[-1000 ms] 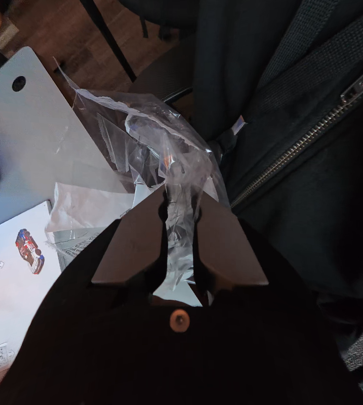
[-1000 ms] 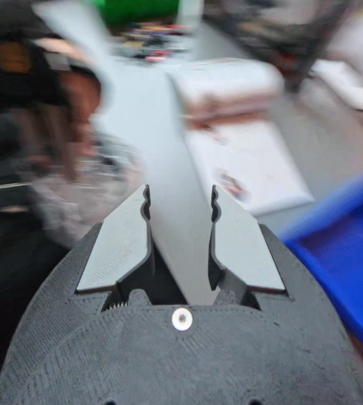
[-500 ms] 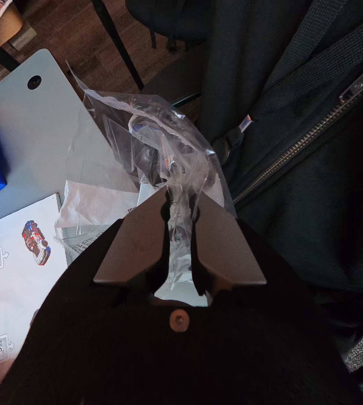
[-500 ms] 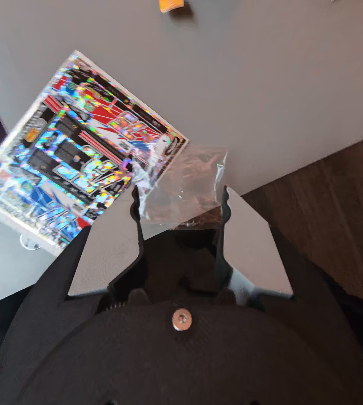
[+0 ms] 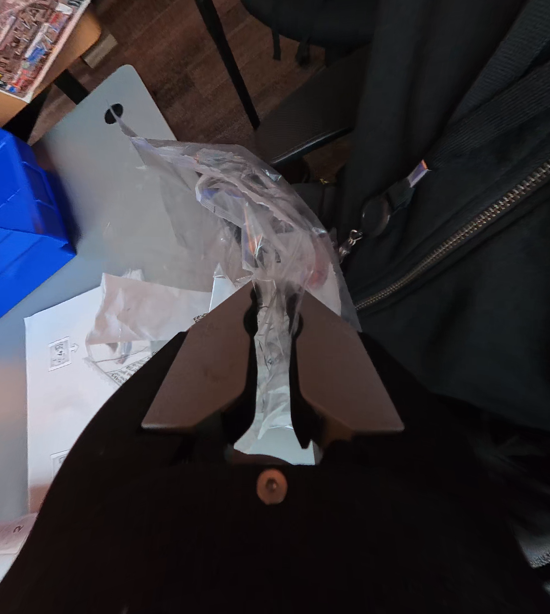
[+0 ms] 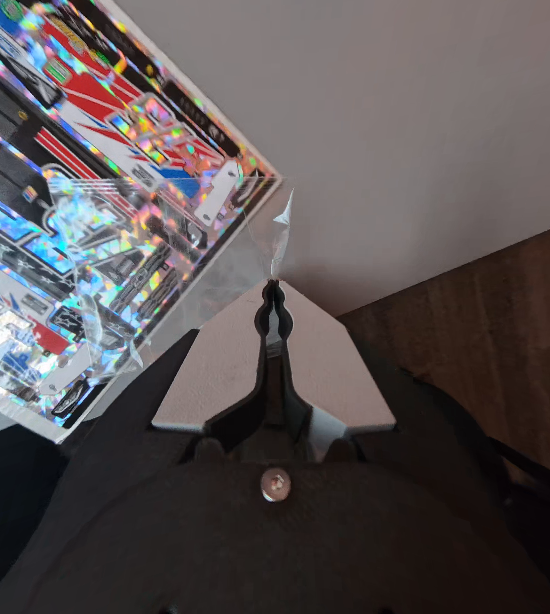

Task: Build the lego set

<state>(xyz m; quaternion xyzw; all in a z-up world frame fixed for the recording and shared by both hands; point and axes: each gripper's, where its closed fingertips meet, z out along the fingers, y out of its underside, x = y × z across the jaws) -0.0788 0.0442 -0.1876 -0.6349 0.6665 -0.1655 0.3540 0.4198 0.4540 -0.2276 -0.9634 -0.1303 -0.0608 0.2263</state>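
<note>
Right gripper (image 6: 274,282) has closed since last frame, now pinching plastic film (image 6: 278,246); left gripper (image 5: 273,299) clamps parts bag (image 5: 233,212). Pull slowly, grip firm.

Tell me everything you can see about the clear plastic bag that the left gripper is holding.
The clear plastic bag is thin, crinkled film with a torn, ragged top edge. Its lower part is bunched and pinched between the fingers of the left gripper, which is shut on it. The rest fans up and away, lifted off the grey table. Inside sit small dark pieces and at least one reddish one, too blurred by the film to identify. Behind it lies a dark zipped jacket.
</note>
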